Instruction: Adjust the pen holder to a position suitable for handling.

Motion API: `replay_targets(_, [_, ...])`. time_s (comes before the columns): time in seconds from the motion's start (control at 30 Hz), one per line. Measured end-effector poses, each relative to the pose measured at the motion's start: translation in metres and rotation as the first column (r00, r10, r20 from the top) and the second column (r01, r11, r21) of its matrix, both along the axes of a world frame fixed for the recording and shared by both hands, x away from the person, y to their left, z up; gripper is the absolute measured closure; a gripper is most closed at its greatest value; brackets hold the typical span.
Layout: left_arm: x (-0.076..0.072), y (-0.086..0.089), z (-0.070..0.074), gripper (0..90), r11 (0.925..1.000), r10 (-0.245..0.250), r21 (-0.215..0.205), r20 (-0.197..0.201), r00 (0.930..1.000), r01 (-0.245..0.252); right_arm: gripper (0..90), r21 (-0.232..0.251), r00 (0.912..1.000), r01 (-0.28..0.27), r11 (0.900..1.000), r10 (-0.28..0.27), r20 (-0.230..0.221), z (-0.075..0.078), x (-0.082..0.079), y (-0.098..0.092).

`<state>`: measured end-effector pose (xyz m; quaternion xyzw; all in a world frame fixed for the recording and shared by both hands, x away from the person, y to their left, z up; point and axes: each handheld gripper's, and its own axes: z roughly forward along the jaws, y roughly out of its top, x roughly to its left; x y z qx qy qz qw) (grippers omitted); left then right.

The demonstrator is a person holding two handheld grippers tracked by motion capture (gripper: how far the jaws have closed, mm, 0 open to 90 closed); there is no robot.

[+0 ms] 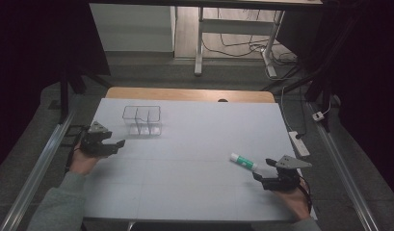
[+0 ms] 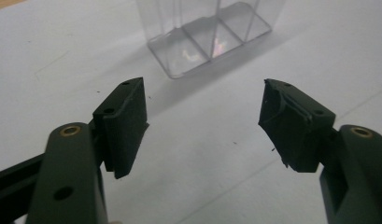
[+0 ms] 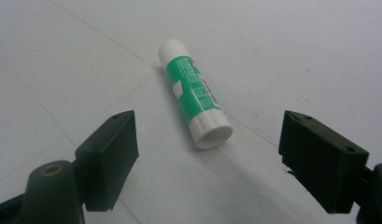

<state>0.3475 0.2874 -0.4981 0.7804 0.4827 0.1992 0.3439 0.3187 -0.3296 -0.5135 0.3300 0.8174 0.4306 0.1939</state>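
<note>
Both grippers rest open and empty: right gripper point(image 3: 207, 158) near the table's point(image 1: 194, 183) front right corner, just behind a glue stick point(image 3: 194, 99) lying flat, pointing diagonally away; left gripper point(image 2: 205, 123) faces a clear box point(image 2: 209, 35).

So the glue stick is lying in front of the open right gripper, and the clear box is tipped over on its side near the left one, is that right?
Not quite. The clear box stands upright, open top up, as the high view shows. The rest holds: the glue stick lies in front of the open right gripper, and the box sits near the left gripper.
</note>
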Motion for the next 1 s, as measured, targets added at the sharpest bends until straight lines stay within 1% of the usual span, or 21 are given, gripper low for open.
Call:
replay_targets(0.1, [0.012, 0.006, -0.001, 33.8, 0.9998, 0.021, 0.002, -0.016, 0.9997, -0.021, 19.5, 0.001, 1.0000, 0.001, 1.000, -0.001, 0.000, 0.000, 0.000, 0.000])
replay_targets(0.13, [0.012, 0.006, -0.001, 34.3, 0.9998, 0.021, 0.002, -0.016, 0.9997, -0.021, 19.5, 0.002, 1.0000, 0.001, 1.000, -0.001, 0.000, 0.000, 0.000, 0.000])
replay_targets(0.17, [0.016, 0.007, -0.001, 34.8, 0.9997, 0.025, 0.001, -0.022, 0.9994, -0.025, 19.5, 0.000, 1.0000, 0.002, 1.000, -0.002, 0.001, 0.000, 0.000, -0.001])
replay_targets(0.2, [0.021, 0.009, 0.000, 35.3, 0.9996, 0.028, -0.010, -0.032, 0.9991, -0.028, 19.5, -0.005, 1.0000, 0.007, 1.000, -0.007, 0.003, 0.001, -0.001, -0.001])
replay_targets(0.27, [0.024, 0.009, 0.000, 36.6, 0.9994, 0.030, -0.013, -0.034, 0.9990, -0.031, 19.6, -0.004, 1.0000, 0.008, 1.000, -0.008, 0.004, 0.001, -0.001, -0.001])
replay_targets(0.4, [0.035, 0.011, 0.003, 38.2, 0.9993, 0.036, 0.010, -0.039, 0.9986, -0.036, 19.7, 0.003, 1.0000, 0.003, 1.000, -0.003, 0.002, 0.000, -0.001, -0.002])
replay_targets(0.5, [0.046, 0.014, 0.005, 41.6, 0.9985, 0.052, 0.018, -0.040, 0.9978, -0.052, 19.9, 0.005, 1.0000, 0.003, 1.000, -0.003, 0.003, 0.000, -0.004, -0.002])
replay_targets(0.53, [0.046, 0.014, 0.005, 42.5, 0.9985, 0.052, 0.018, -0.040, 0.9978, -0.052, 19.9, 0.004, 1.0000, 0.003, 1.000, -0.003, 0.000, 0.000, -0.004, -0.002])
replay_targets(0.57, [0.049, 0.016, 0.005, 43.3, 0.9985, 0.053, 0.017, -0.039, 0.9978, -0.052, 20.0, 0.006, 1.0000, 0.001, 1.000, -0.001, 0.002, 0.000, -0.005, -0.002])
replay_targets(0.63, [0.054, 0.017, 0.006, 44.1, 0.9984, 0.057, 0.003, -0.042, 0.9975, -0.057, 20.0, 0.006, 1.0000, 0.001, 1.000, -0.001, 0.002, 0.000, -0.005, -0.002])
replay_targets(0.87, [0.068, 0.021, 0.005, 47.9, 0.9974, 0.072, 0.009, -0.051, 0.9961, -0.071, 20.1, 0.003, 1.0000, 0.004, 1.000, -0.004, -0.005, -0.001, -0.007, -0.005])
replay_targets(0.93, [0.072, 0.022, 0.004, 50.9, 0.9973, 0.073, 0.010, -0.057, 0.9957, -0.073, 20.4, 0.002, 1.0000, 0.008, 1.000, -0.008, -0.004, -0.001, -0.008, -0.005])
replay_targets(1.0, [0.074, 0.023, 0.003, 53.5, 0.9972, 0.075, 0.003, -0.064, 0.9952, -0.075, 20.4, 0.003, 1.0000, 0.008, 1.000, -0.008, -0.003, -0.001, -0.008, -0.005])
